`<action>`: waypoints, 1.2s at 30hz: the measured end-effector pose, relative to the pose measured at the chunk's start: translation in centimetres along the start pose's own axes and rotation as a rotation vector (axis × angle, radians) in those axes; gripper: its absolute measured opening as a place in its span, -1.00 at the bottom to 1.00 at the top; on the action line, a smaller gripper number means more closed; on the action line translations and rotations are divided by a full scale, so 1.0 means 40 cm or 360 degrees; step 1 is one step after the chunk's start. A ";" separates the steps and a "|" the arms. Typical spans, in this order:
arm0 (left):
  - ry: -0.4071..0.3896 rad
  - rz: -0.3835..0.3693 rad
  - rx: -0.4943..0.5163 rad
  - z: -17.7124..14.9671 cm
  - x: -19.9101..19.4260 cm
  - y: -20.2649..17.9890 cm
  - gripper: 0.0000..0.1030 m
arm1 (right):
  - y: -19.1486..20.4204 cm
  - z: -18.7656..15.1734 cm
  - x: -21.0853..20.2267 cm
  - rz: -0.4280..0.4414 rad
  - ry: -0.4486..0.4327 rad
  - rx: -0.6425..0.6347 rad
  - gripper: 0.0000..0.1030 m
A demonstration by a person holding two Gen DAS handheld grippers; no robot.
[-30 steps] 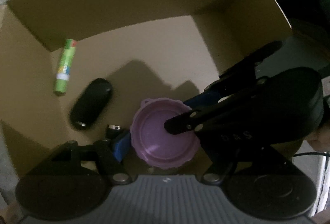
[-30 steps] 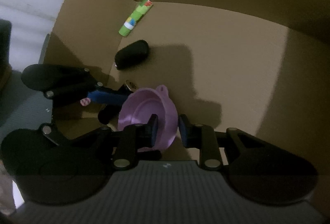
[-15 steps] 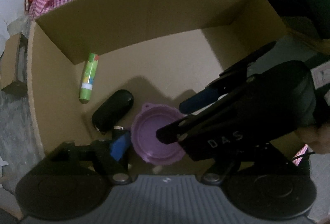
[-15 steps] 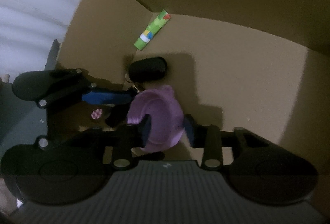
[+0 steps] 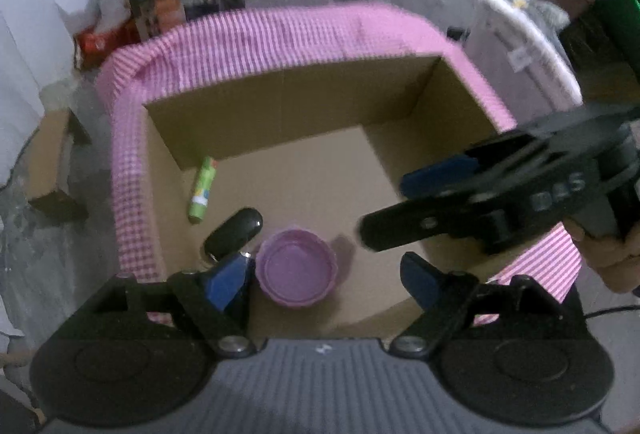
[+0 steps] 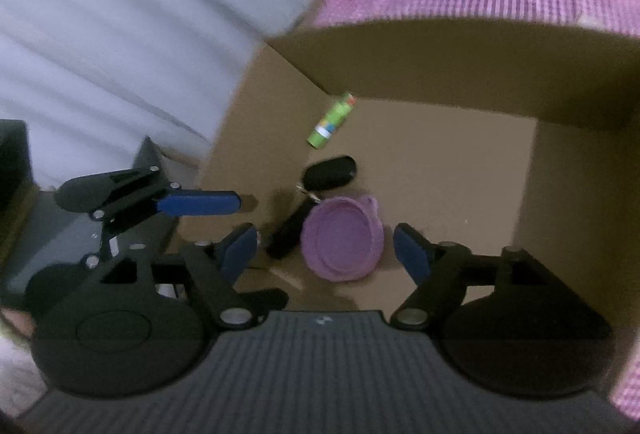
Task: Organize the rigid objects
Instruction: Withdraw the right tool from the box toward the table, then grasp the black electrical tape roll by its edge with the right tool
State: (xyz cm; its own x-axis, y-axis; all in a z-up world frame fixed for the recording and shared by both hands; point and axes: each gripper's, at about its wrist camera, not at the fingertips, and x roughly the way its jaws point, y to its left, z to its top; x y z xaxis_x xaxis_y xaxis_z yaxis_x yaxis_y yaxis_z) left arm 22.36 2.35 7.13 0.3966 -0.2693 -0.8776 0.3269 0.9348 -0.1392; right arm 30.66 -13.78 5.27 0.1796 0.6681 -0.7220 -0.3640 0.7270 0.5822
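three things lie in the cardboard box (image 5: 280, 102): purple lid (image 5: 296, 270), black key fob (image 5: 234, 230), green tube (image 5: 203, 190). both claws, left (image 5: 320, 280) and right (image 6: 324, 246), hang released, empty. the lid looks light, stiff; pinch its rim.

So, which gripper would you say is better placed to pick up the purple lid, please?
Probably the right gripper: open, with the purple lid nearly centred between its fingers. The left gripper, also open, has it off toward one finger.
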 end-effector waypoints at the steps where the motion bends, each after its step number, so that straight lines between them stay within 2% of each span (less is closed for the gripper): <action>1: -0.0031 0.0001 -0.0001 -0.008 -0.017 -0.007 0.69 | 0.012 -0.015 -0.032 0.0002 -0.0054 -0.0017 0.57; 5: -0.0173 -0.0029 0.0002 -0.067 -0.109 -0.035 0.74 | 0.057 -0.099 -0.149 0.0008 -0.0269 -0.0080 0.63; 6: -0.0205 -0.0037 0.0009 -0.087 -0.128 -0.044 0.75 | 0.068 -0.126 -0.175 0.0001 -0.0326 -0.0099 0.70; 10: -0.0329 -0.0070 0.0032 -0.177 -0.184 -0.077 0.85 | 0.116 -0.268 -0.267 -0.0088 -0.0526 -0.0218 0.82; 12: -0.0364 -0.0097 0.0017 -0.236 -0.186 -0.089 0.86 | 0.131 -0.341 -0.280 -0.0139 -0.0604 -0.0243 0.98; 15: -0.0352 -0.0129 -0.0004 -0.313 -0.145 -0.108 0.86 | 0.140 -0.441 -0.272 -0.0219 -0.0662 -0.0232 0.97; 20: -0.0340 -0.0045 0.0010 -0.421 -0.065 -0.137 0.85 | 0.110 -0.570 -0.203 -0.0186 -0.0667 -0.0096 0.97; 24: -0.0317 0.0073 0.0064 -0.471 -0.002 -0.165 0.84 | 0.094 -0.621 -0.141 -0.0220 -0.0661 -0.0033 0.97; 29: -0.0324 0.0148 0.0147 -0.499 0.051 -0.193 0.84 | 0.070 -0.629 -0.066 -0.0218 -0.0589 0.0022 0.97; 36: -0.0294 0.0146 0.0256 -0.503 0.115 -0.226 0.76 | 0.028 -0.607 -0.011 -0.0204 -0.0511 0.0104 0.90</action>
State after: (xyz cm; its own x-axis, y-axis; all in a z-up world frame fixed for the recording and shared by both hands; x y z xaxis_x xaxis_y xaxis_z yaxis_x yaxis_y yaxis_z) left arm 3.97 -2.68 -4.87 0.5761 -0.2366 -0.7824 0.4087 0.9123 0.0251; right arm 7.97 -17.09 -2.83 0.5021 0.5790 -0.6424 -0.2624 0.8098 0.5248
